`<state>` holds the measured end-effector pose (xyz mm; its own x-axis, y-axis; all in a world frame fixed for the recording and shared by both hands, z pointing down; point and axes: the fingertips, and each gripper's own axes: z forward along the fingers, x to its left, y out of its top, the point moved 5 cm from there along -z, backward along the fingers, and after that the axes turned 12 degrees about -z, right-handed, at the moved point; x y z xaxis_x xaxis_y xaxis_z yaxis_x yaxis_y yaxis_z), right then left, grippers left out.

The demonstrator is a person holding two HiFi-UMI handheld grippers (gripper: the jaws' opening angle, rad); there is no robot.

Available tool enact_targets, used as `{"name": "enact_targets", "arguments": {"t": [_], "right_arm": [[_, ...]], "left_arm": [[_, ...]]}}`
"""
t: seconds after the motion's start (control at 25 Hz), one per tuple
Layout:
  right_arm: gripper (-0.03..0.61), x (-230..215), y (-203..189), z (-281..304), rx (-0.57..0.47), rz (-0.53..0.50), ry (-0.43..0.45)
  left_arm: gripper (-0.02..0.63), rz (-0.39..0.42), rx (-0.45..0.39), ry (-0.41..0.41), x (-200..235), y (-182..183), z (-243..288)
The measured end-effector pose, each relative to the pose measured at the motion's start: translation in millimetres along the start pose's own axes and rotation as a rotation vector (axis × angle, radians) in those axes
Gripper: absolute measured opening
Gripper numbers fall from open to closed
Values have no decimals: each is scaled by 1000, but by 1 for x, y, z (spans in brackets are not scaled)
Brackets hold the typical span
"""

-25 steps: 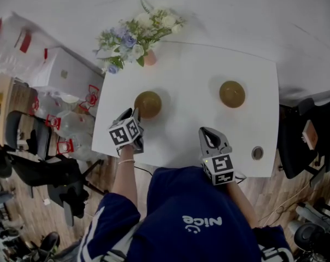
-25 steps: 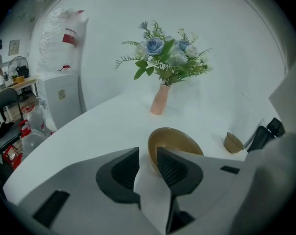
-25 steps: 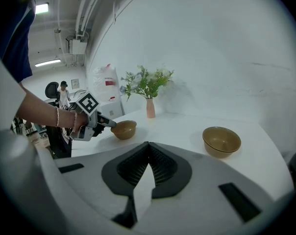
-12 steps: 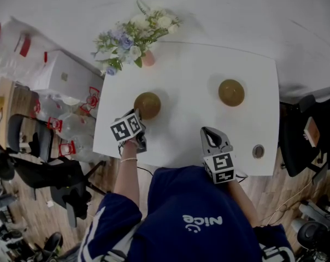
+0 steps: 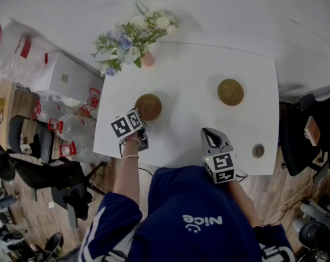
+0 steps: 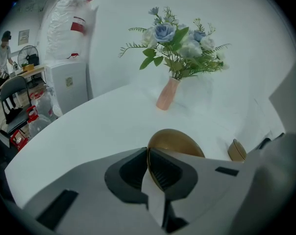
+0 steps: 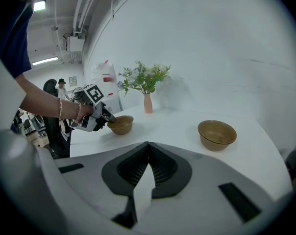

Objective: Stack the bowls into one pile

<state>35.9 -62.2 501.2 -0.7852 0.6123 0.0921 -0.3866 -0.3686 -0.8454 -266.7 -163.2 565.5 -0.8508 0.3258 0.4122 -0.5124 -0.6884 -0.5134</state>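
Observation:
Two brown bowls stand apart on the white table (image 5: 181,70): the left bowl (image 5: 148,106) (image 6: 180,142) (image 7: 121,124) and the right bowl (image 5: 230,91) (image 6: 236,151) (image 7: 216,133). My left gripper (image 5: 141,118) (image 6: 148,168) is at the left bowl's near rim. Its jaws are closing, the thin rim stands between the pads and they press on it. Near the table's front edge my right gripper (image 5: 210,132) (image 7: 149,153) is shut with nothing in it, well short of the right bowl.
A pink vase of flowers (image 5: 148,58) (image 6: 167,94) stands at the table's far left corner. A small round fitting (image 5: 258,151) sits near the front right edge. Chairs and boxes (image 5: 61,75) crowd the floor at the left.
My left gripper has rolled a little and settled at the left bowl's near rim. Neither bowl has moved, and the right gripper has kept still.

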Motion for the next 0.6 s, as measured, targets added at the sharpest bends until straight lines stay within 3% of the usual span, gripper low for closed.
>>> {"name": "enact_targets", "arguments": {"t": [0.4, 0.6], "right_arm": [[23, -3, -4, -7, -2, 2, -14], [23, -5, -5, -12, -5, -1, -24]], "left_arm": [[29, 8, -46, -24, -15, 0, -7], [29, 17, -62, -80, -34, -1, -15]]}}
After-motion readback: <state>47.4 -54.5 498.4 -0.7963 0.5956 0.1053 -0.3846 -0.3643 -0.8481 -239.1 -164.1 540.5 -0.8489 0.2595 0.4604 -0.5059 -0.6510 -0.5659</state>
